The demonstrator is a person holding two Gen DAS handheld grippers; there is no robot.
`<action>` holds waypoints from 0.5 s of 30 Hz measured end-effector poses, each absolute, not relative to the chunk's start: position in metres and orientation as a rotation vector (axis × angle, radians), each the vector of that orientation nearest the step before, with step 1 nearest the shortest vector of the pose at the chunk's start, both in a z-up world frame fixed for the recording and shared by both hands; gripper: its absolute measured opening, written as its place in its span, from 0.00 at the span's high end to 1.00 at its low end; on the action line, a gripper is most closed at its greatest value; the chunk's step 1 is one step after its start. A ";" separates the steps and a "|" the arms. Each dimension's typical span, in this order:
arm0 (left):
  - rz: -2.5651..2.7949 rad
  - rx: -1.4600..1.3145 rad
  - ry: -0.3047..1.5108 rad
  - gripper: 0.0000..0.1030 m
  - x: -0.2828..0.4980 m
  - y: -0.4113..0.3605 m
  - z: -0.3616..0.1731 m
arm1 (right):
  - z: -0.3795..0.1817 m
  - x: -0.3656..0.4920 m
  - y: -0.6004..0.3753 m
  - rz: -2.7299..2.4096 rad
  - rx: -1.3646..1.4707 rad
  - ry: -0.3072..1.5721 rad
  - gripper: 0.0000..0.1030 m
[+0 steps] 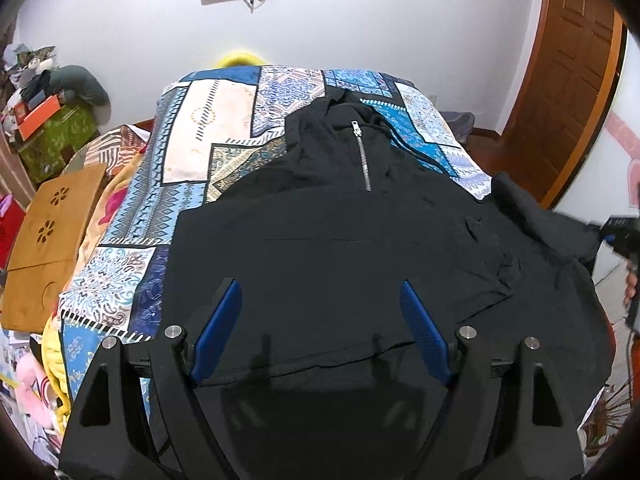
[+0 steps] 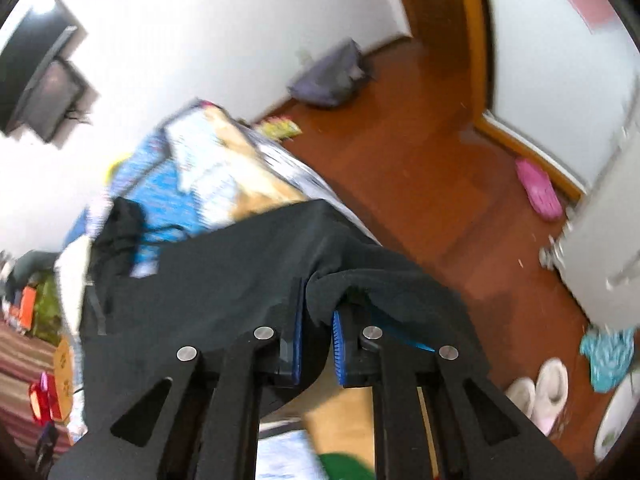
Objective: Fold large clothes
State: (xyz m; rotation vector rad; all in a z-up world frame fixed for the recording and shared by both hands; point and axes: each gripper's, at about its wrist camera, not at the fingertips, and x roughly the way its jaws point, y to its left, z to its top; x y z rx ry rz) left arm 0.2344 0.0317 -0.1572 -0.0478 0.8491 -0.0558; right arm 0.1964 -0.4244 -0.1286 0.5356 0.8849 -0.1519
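Note:
A black hooded top [image 1: 340, 240] with a short silver zip [image 1: 362, 152] lies spread flat on the patterned bedspread [image 1: 224, 128], its hood at the far end. My left gripper [image 1: 320, 285] hovers open just above the top's near hem, with blue pads [image 1: 218, 328] wide apart and nothing between them. At the bed's right edge, my right gripper [image 2: 318, 308] is shut on a bunched fold of the black top [image 2: 224, 280], likely its sleeve, held up off the bed. In the left wrist view, the right gripper [image 1: 620, 232] shows at the far right, with black cloth trailing from it.
A tan wooden board [image 1: 52, 216] and piled clutter [image 1: 48, 100] lie left of the bed. A wooden door [image 1: 576, 80] and brown floor [image 2: 420, 160] are on the right. White slippers [image 2: 536, 392], a pink slipper [image 2: 538, 190] and a grey bag [image 2: 328, 76] lie on that floor.

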 end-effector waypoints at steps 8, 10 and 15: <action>-0.055 -0.072 0.827 0.22 0.223 0.044 -0.153 | -0.028 0.205 -0.348 0.094 0.431 0.713 0.91; -0.055 -0.069 0.821 0.22 0.219 0.047 -0.151 | -0.018 0.207 -0.320 0.156 0.400 0.708 0.91; -0.053 -0.071 0.811 0.22 0.210 0.058 -0.147 | -0.030 0.212 -0.249 0.281 0.314 0.759 0.92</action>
